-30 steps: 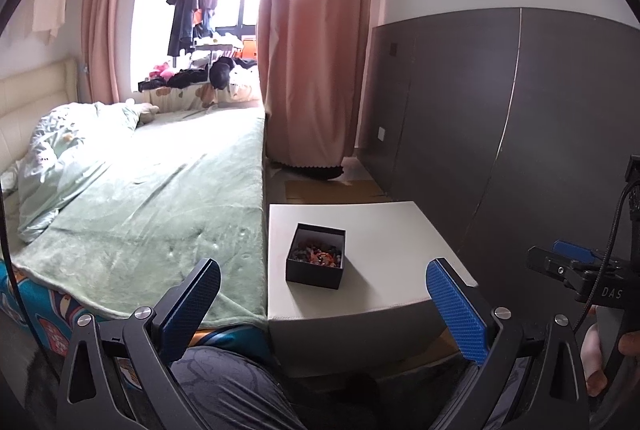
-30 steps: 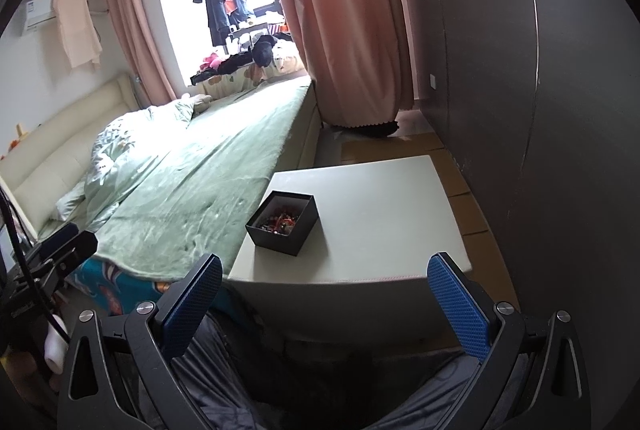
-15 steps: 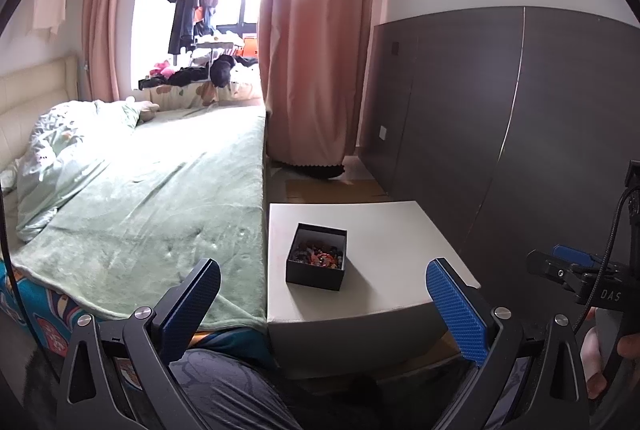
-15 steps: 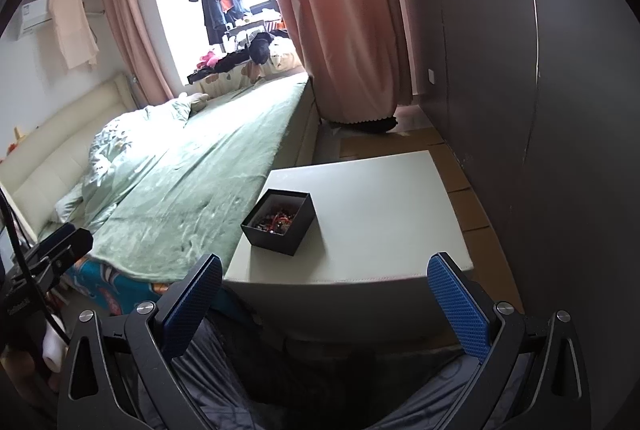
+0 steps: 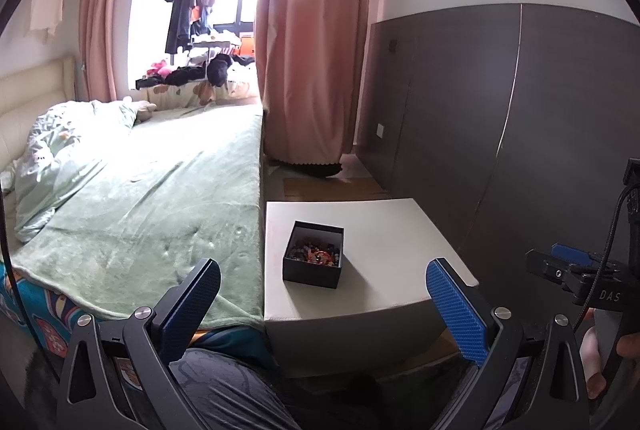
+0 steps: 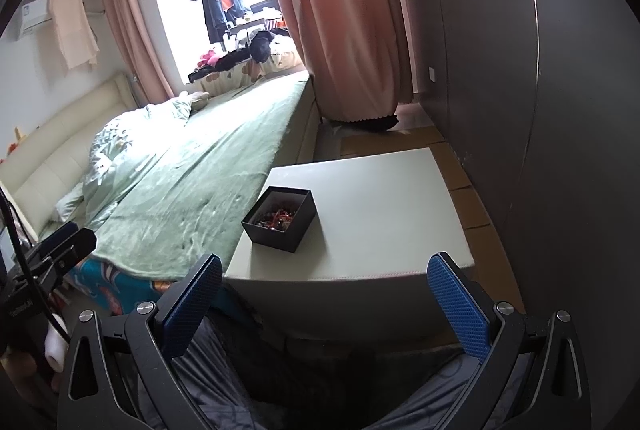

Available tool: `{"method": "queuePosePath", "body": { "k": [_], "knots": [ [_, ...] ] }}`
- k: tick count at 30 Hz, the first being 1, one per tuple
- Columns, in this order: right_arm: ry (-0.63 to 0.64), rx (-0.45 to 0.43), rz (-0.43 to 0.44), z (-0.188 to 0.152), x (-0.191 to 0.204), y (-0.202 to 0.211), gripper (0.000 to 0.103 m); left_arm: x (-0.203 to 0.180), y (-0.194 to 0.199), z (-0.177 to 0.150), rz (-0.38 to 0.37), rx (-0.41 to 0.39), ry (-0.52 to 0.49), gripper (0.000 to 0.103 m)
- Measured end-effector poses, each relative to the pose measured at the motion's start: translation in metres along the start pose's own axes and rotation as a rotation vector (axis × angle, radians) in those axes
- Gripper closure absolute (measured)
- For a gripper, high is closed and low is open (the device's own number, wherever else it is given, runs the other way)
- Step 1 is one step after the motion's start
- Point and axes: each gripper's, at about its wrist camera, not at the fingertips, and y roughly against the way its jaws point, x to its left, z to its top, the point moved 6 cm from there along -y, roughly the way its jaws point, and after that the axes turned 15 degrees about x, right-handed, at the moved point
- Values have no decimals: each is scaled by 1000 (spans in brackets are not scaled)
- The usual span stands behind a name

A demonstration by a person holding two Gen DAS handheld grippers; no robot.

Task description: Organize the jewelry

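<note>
A small black box [image 5: 314, 258] [image 6: 280, 218] holding a tangle of dark and red jewelry [image 5: 316, 253] [image 6: 277, 217] sits lidless on a white bedside table [image 5: 384, 250] [image 6: 380, 205], near its left side. My left gripper [image 5: 322, 306] hangs open below the table's near edge, well short of the box, with nothing between its blue pads. My right gripper [image 6: 325, 304] is open too, equally far back and empty. The right gripper's body [image 5: 580, 278] shows at the left view's right edge, and the left gripper's body [image 6: 52, 254] at the right view's left edge.
A bed with a green blanket [image 5: 152, 197] [image 6: 192, 181] runs along the table's left side. A dark panelled wall [image 5: 520, 133] [image 6: 560, 109] stands to the right. Pink curtains [image 5: 308, 69] hang behind. The person's dark-trousered legs [image 5: 224, 386] lie under both grippers.
Both grippers have drifted slightly; the table and box sit a touch lower and nearer in the right view. Jaws stay open. The box has not moved.
</note>
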Motion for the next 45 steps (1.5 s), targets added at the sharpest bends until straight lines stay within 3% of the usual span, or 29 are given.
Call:
{"method": "queuePosePath", "body": {
  "k": [45],
  "knots": [
    [5,23,-12,1,-1,-9,0,7,-3,-3,-31,13,22,0]
  ]
}}
